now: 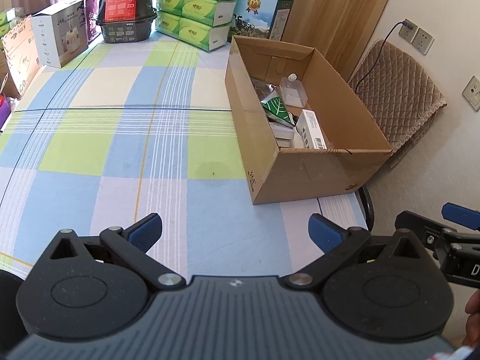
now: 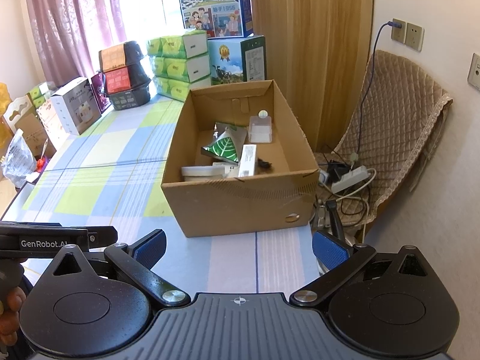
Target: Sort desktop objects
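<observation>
Both grippers wide open, empty, over the near edge of the checked blue-and-green tablecloth

Left black gripper with blue pads gapes, holding nothing; right black gripper likewise; the open brown cardboard box sits at the table's right edge, holding a green leaf-print pouch, a clear plastic container and a white carton.
</observation>
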A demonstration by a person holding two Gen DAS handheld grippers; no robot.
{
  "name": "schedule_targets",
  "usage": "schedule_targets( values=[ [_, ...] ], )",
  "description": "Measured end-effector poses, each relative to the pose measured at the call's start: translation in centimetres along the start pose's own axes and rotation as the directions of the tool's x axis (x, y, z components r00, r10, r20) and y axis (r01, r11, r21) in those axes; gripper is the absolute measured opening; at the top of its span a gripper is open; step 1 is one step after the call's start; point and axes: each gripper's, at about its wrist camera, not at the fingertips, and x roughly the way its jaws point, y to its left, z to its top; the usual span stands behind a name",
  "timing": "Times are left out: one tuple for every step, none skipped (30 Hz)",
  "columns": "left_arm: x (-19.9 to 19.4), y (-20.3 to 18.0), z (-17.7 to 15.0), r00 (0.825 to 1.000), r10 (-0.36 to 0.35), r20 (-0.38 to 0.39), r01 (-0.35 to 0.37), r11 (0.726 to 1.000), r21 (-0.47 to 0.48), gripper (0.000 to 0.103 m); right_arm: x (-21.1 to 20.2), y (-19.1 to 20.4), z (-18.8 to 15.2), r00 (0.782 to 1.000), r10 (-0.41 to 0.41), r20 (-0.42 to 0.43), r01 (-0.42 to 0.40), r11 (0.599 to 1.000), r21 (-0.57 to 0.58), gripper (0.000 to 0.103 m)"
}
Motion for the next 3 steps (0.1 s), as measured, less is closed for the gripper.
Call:
schedule_targets(
  values=[
    [-0.10, 0.07, -0.11, 1.000, -0.001, 0.007, 0.001, 1.000, -0.002, 0.102, 0.02, 0.01, -0.06, 1.000, -0.002, 0.000, 0.002, 1.000, 0.000, 0.101],
    [-0.23, 0.06, -0.21, 1.000, -0.001, 0.015, 0.001, 1.000, 0.001, 0.102, -0.01, -0.01, -0.12, 1.000, -0.004, -0.001, 0.004, 1.000, 0.001, 0.101],
    [-0.27, 0.01, -0.23, 1.000, 0.001, 0.019, -0.002, 1.000, 0.006, 0.102, -0.01, -0.02, -0.17, 1.000, -0.005, -0.001, 0.005, 1.000, 0.002, 0.101]
  ],
)
